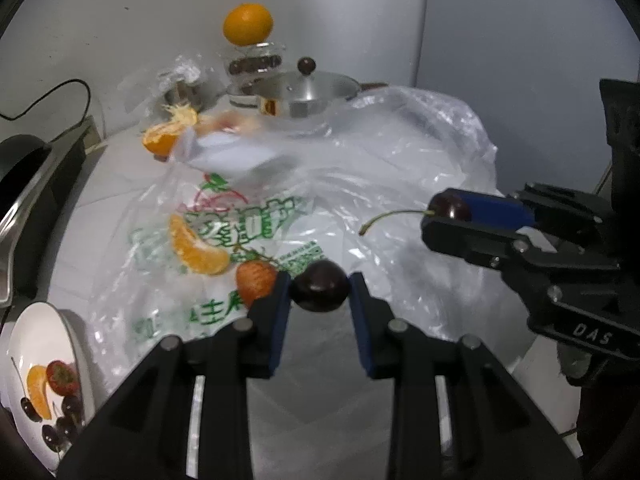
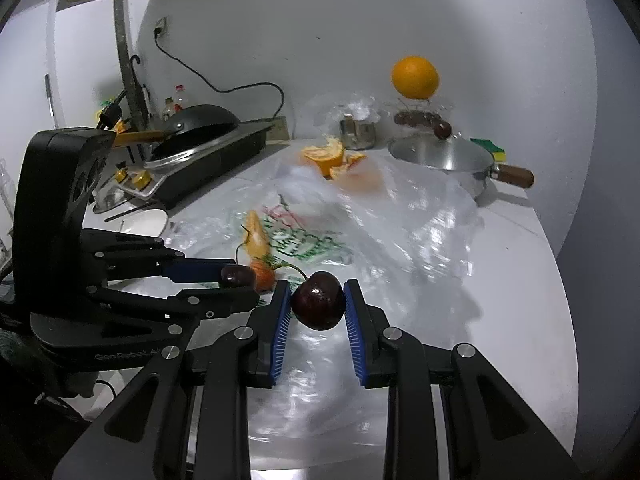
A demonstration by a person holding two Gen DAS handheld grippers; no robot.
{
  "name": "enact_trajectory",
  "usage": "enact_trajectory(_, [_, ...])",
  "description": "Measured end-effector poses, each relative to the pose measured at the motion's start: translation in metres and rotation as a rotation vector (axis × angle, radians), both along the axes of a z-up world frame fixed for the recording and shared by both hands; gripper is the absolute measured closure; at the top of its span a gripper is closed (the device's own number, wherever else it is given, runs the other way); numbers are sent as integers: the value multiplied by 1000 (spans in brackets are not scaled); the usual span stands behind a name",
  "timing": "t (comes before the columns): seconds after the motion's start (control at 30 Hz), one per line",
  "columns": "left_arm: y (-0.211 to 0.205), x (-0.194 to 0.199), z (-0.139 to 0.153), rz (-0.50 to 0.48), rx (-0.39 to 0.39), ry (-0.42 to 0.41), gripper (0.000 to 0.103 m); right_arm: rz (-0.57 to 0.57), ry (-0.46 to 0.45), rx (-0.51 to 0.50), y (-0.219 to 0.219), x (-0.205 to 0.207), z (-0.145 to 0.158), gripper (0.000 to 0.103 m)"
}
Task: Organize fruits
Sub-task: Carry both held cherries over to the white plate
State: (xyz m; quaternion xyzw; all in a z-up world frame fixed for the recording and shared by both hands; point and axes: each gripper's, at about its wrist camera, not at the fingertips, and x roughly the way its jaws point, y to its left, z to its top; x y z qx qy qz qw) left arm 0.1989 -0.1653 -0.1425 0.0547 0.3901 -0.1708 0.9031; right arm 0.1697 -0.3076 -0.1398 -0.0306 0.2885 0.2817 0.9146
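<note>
Jaws pinch cherries above plastic-strewn white counter (image 2: 532, 264).

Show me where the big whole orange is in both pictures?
Left wrist view: the whole orange sits near the top, left of middle, on a glass jar.
Right wrist view: the whole orange is in the upper right part, on the same glass jar.
Shared landmark: the silver pot just below the orange.
</note>
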Motion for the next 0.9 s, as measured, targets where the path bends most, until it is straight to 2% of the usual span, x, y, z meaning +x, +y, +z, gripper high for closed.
enact_trajectory(0.37, [39, -31, 18, 21, -39, -45, 73, 27, -39, -28, 40, -21, 19, 75])
enact_trajectory(0.9, [108, -60, 29, 83, -77, -88, 73, 54, -52, -68, 100, -32, 29, 75])
